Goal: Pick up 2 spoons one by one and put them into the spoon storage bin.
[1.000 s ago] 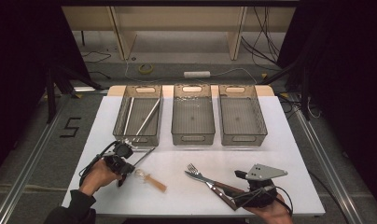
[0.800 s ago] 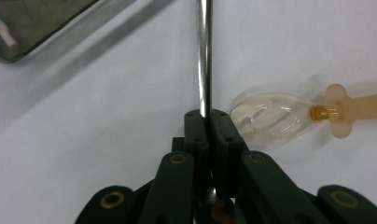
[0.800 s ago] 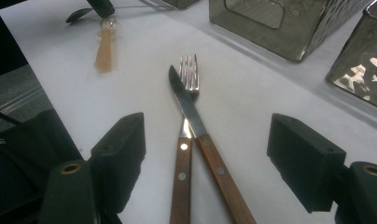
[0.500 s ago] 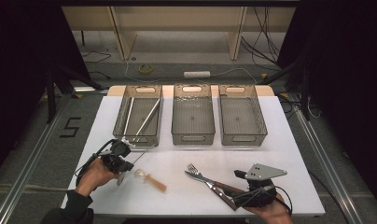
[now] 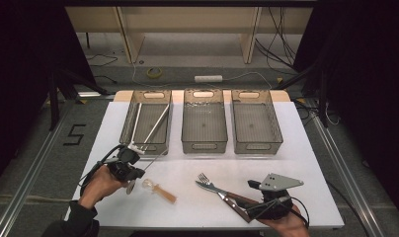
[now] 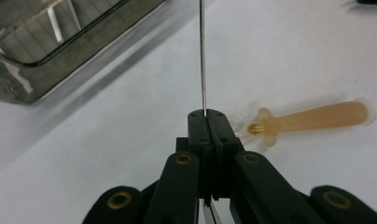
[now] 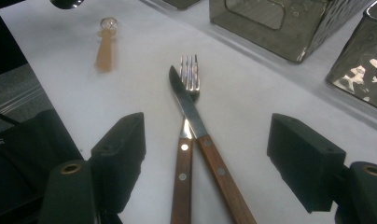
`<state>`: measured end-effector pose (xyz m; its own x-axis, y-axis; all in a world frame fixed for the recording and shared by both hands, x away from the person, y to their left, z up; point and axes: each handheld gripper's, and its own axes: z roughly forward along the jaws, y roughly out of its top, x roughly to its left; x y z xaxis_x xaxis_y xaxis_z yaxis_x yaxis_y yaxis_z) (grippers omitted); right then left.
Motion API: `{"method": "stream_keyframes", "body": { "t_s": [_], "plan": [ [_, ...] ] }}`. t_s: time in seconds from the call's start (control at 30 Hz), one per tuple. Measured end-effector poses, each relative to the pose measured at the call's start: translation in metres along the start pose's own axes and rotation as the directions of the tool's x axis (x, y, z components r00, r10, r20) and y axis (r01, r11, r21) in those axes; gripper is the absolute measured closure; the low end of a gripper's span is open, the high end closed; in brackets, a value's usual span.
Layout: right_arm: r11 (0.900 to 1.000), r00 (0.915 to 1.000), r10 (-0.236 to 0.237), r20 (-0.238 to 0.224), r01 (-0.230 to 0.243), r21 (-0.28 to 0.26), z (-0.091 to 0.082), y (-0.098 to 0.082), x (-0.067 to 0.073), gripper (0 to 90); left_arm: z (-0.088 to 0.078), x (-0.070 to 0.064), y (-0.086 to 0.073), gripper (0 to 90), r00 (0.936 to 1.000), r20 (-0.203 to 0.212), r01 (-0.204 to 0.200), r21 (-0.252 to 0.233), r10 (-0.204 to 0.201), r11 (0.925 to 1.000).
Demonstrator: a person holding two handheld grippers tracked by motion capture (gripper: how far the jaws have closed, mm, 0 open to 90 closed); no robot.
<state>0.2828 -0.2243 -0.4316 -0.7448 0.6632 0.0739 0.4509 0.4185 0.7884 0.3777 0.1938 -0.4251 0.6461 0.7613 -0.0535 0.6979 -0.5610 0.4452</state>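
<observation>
The left hand-held gripper (image 6: 206, 122) is clamped on a thin metal skewer (image 6: 202, 56) near the left bin (image 5: 147, 123), while spoon (image 5: 158, 189), fork (image 7: 186, 135) and knife (image 7: 200, 140) wait on the desk (image 5: 306, 163) before the wide-open right hand-held gripper (image 7: 210, 158).

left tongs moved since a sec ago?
Yes. The left tongs, shut on a thin metal rod, shifted slightly up-frame toward the left bin.

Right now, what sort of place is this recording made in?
Probably a lab or studio bench set up for sorting cutlery, not a kitchen: a white table holds three clear bins, black curtains hang at the sides, and loose cables lie on the floor behind.
</observation>
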Motion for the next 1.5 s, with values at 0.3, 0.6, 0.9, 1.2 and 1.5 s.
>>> {"method": "stream_keyframes", "body": {
  "t_s": [0.3, 0.6, 0.9, 1.2, 1.5],
  "plan": [
    [1.000, 0.9999, 0.008, 0.006, -0.008, -0.014, -0.001, 0.000, 0.000, 28.6, -0.006, -0.003, 0.006, 89.4, 0.9982, 0.056, 0.025, -0.104, -0.020, 0.9943],
    [0.999, 0.9996, 0.020, 0.017, -0.020, -0.029, -0.002, 0.000, -0.002, 28.4, -0.008, -0.009, 0.015, 89.4, 0.9977, 0.059, 0.043, -0.207, -0.032, 0.9773],
    [0.998, 0.9986, 0.044, 0.029, -0.042, -0.049, -0.003, -0.001, -0.005, 28.4, -0.010, -0.013, 0.027, 89.4, 0.9985, 0.038, 0.049, -0.296, -0.040, 0.9540],
    [0.998, 0.9983, 0.049, 0.031, -0.047, -0.052, -0.002, -0.001, -0.006, 28.4, -0.009, -0.021, 0.056, 89.3, 0.9996, 0.027, 0.017, -0.334, -0.008, 0.9423],
    [0.998, 0.9981, 0.053, 0.031, -0.051, -0.048, -0.002, -0.002, -0.008, 28.4, -0.004, -0.016, 0.083, 89.4, 0.9993, 0.027, 0.035, -0.366, -0.027, 0.9298]
  ]
}}
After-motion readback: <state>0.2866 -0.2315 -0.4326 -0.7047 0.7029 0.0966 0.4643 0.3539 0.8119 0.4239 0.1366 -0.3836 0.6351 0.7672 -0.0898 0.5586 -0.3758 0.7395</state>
